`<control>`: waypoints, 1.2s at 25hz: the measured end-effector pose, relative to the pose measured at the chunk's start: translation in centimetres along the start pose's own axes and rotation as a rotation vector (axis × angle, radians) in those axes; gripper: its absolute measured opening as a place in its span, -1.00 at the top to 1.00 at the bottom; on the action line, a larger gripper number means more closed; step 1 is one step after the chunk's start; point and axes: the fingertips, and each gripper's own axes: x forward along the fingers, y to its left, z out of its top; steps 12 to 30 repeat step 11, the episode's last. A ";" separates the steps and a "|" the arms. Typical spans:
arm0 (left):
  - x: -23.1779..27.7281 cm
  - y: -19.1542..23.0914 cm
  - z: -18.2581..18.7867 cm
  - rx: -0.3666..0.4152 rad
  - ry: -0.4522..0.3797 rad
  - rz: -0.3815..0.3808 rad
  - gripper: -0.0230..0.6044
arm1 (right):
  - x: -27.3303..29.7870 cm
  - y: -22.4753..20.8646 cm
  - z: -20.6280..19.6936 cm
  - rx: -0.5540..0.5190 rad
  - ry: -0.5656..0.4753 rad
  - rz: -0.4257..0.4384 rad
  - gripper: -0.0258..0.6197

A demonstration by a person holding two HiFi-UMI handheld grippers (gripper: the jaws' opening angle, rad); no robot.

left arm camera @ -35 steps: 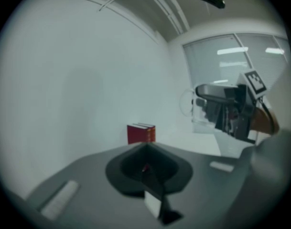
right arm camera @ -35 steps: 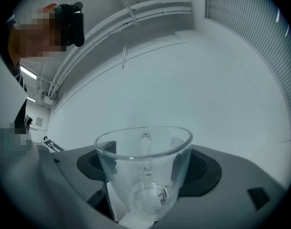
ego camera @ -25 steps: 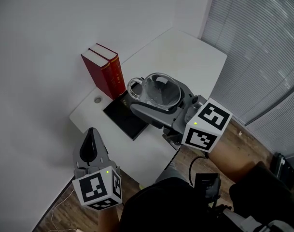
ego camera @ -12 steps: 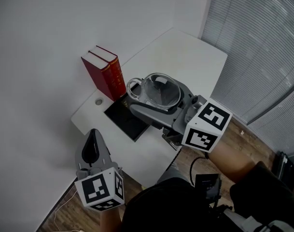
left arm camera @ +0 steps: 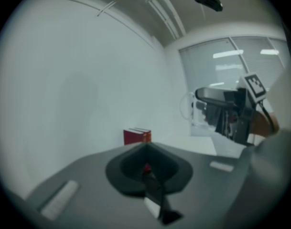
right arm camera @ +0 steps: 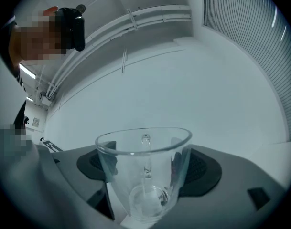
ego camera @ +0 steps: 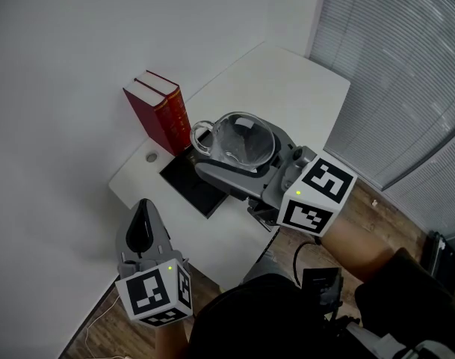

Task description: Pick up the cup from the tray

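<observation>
A clear glass cup [ego camera: 242, 139] with a handle [ego camera: 200, 134] hangs in the air above the black tray [ego camera: 188, 182] on the white table [ego camera: 287, 88]. My right gripper [ego camera: 231, 152] is shut on the cup, its jaws pressing both sides of the glass. In the right gripper view the cup [right arm camera: 144, 175] stands upright between the dark pads [right arm camera: 202, 168], handle on the far side. My left gripper [ego camera: 143, 226] is shut and empty, held low off the table's near left corner. In the left gripper view its jaws [left arm camera: 147, 171] meet, with the right gripper [left arm camera: 224, 111] at the far right.
Two red books [ego camera: 158, 111] stand upright at the tray's far left edge. A small round hole [ego camera: 151, 156] sits in the table's left corner. Window blinds [ego camera: 399, 73] run along the right, above a wooden floor [ego camera: 376, 204].
My right gripper has drifted slightly left with the cup held above the tray. The left gripper has sunk a little and stays shut.
</observation>
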 end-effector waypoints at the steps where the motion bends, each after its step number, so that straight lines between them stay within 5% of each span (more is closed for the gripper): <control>1: 0.0 0.0 0.0 0.000 0.000 0.000 0.91 | 0.0 0.1 0.0 -0.002 0.000 0.001 -0.39; 30: -0.3 -0.2 0.4 0.009 -0.011 -0.008 0.92 | -0.1 0.5 0.4 -0.016 -0.007 0.001 -0.39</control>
